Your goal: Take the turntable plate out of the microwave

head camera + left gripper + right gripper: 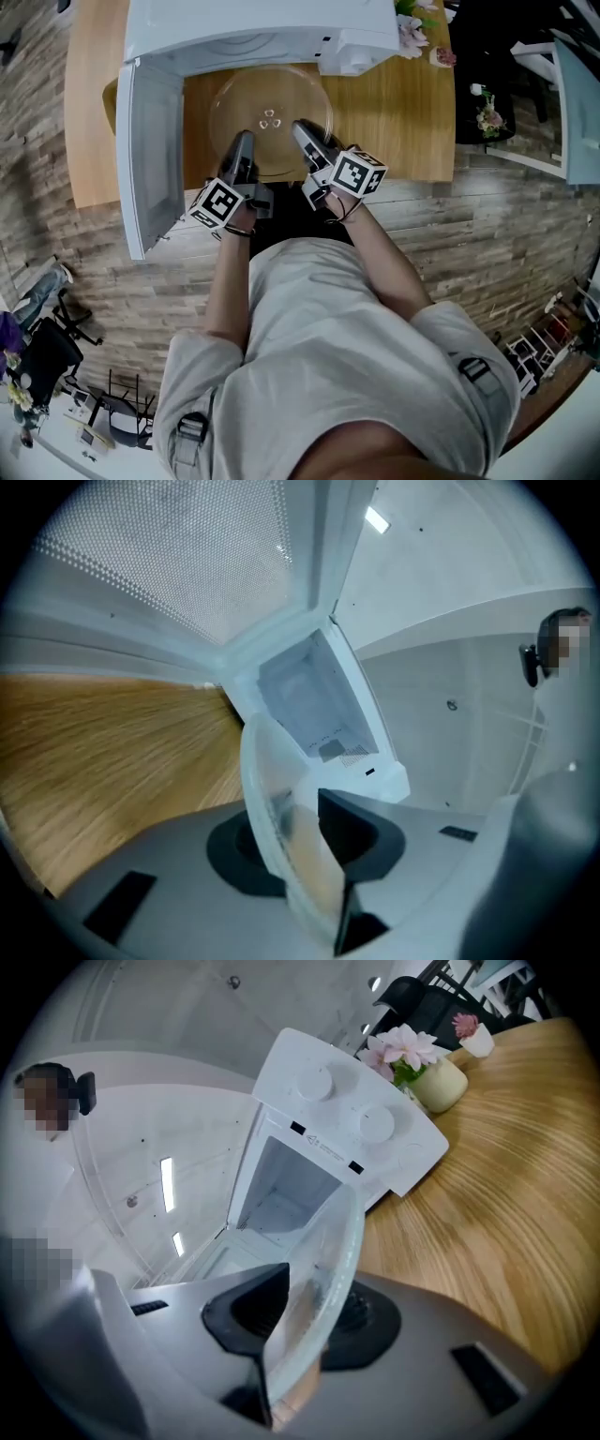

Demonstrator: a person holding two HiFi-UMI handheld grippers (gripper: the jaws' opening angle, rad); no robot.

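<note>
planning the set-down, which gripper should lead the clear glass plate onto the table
Right, probably. Both grippers clamp the clear round glass turntable plate by its near rim, but the right gripper is beside bare wooden table, while the left gripper sits next to the open white microwave door.

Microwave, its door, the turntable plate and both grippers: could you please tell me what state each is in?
microwave: cavity empty.
door: swung wide open.
turntable plate: outside the cavity, held over the table by its near rim.
left gripper: jaws shut on the plate's rim.
right gripper: jaws shut on the plate's rim.
</note>
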